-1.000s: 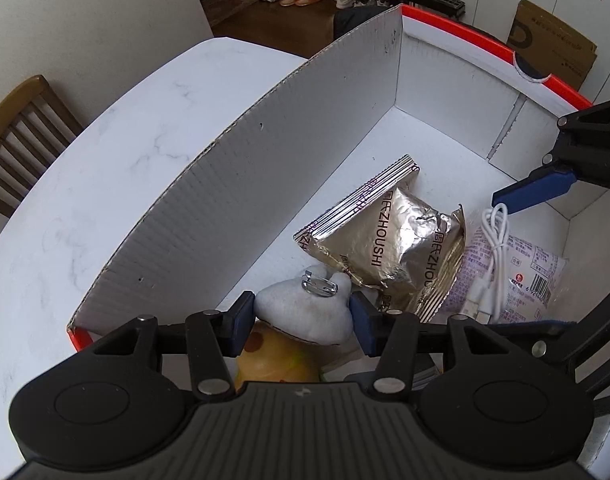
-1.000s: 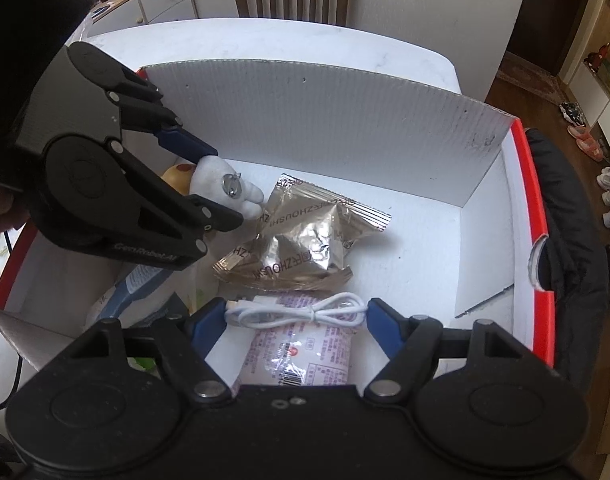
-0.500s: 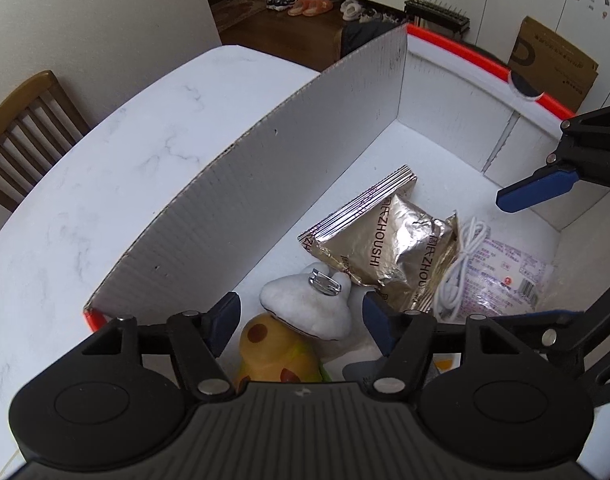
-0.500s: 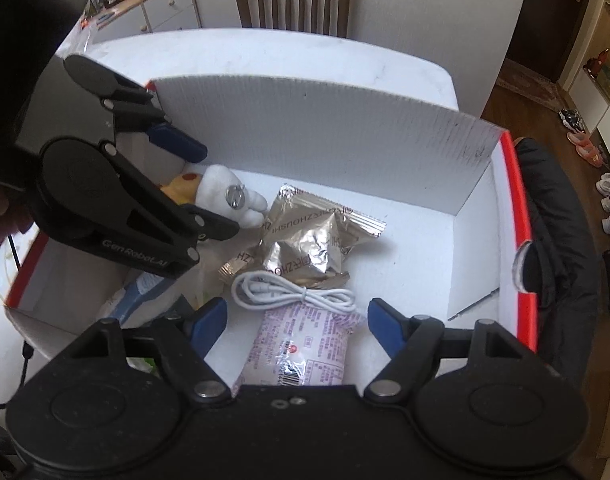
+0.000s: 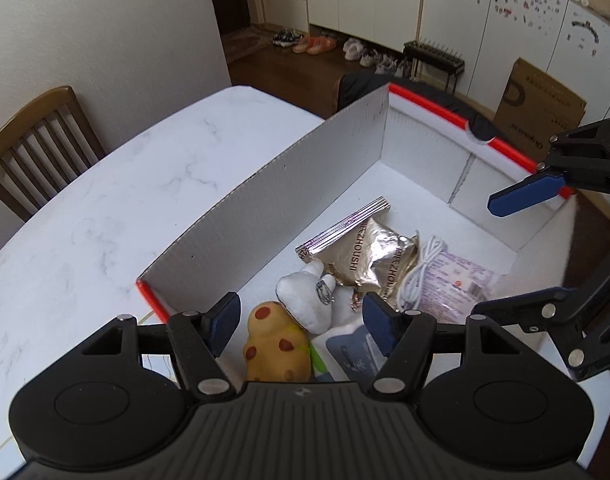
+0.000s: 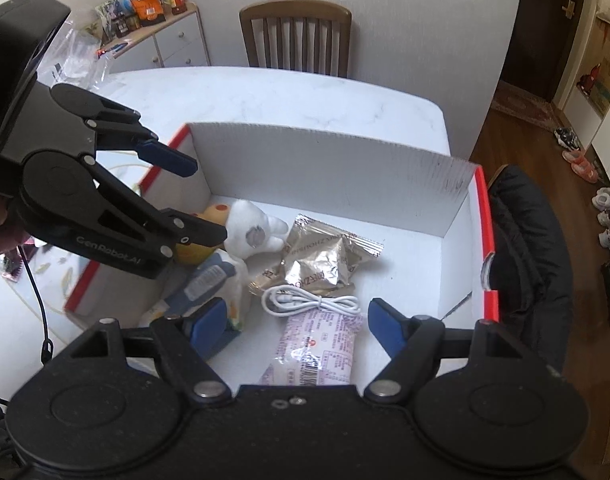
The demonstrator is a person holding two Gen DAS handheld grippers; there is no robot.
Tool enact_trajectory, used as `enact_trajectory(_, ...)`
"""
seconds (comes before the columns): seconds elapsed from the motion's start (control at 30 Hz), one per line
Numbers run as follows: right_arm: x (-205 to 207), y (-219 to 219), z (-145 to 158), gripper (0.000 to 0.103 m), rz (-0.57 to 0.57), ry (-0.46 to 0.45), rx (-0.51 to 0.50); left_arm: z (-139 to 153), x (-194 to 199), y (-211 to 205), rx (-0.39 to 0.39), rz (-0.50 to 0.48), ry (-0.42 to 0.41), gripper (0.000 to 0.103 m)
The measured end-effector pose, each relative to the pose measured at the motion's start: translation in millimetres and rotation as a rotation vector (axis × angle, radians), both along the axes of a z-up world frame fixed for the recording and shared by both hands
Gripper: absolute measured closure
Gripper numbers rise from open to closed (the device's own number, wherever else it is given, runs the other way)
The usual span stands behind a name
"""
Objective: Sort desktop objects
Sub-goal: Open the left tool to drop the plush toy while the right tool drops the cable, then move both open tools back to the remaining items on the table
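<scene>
White marbled bench (image 5: pixel 105 216) carries a red-rimmed white cardboard box (image 6: pixel 345 168), and all the sorted things lie inside it. At its middle sits a crumpled silver foil packet (image 5: pixel 361 256), touching a white plush toy (image 5: pixel 305 300) with a yellow spotted toy (image 5: pixel 275 346) beside that. A coiled white cable (image 6: pixel 309 302) rests partly on a pale printed sachet (image 6: pixel 317 352). Above them the left hand-held gripper (image 5: pixel 301 320) hangs with jaws spread and nothing between them; the right hand-held gripper (image 6: pixel 295 322) is likewise spread and empty, over the sachet
</scene>
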State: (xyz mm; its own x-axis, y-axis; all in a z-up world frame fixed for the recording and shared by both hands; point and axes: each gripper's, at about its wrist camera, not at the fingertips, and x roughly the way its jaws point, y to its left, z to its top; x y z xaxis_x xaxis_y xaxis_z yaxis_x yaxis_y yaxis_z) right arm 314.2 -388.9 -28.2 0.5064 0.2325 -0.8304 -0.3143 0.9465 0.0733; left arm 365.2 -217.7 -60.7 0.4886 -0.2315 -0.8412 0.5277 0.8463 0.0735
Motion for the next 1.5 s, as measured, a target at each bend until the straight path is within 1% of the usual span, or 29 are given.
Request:
enact_trajectory(0.27, -20, 8, 24, 0.026, 0.006, -0.041, 0.003, 23, -33, 15, -0.061, -0.014, -0.038, 0.036)
enact_trajectory(0.5, -37, 20, 37, 0.025, 0.009, -0.059, 0.012, 37, -61, 34, -0.106, -0.008, -0.068, 0.036)
enact_trajectory(0.67, -49, 36, 45, 0.026, 0.013, -0.072, 0.028, 46, -85, 52, -0.135, -0.016, -0.092, 0.036)
enact_trajectory(0.83, -61, 60, 52, 0.025, 0.024, -0.086, 0.039, 55, -108, 77, -0.176, 0.001, -0.110, 0.036)
enact_trajectory(1.0, -71, 85, 56, 0.025, 0.029, -0.093, 0.047, 54, -127, 108, -0.210, 0.036, -0.100, 0.036)
enact_trajectory(1.13, -76, 106, 55, 0.025, 0.030, -0.087, 0.052, 49, -143, 134, -0.218, 0.055, -0.088, 0.036)
enact_trajectory(1.5, -85, 169, 49, 0.025, 0.038, -0.104, 0.050, 40, -180, 202, -0.187, 0.106, -0.098, 0.036)
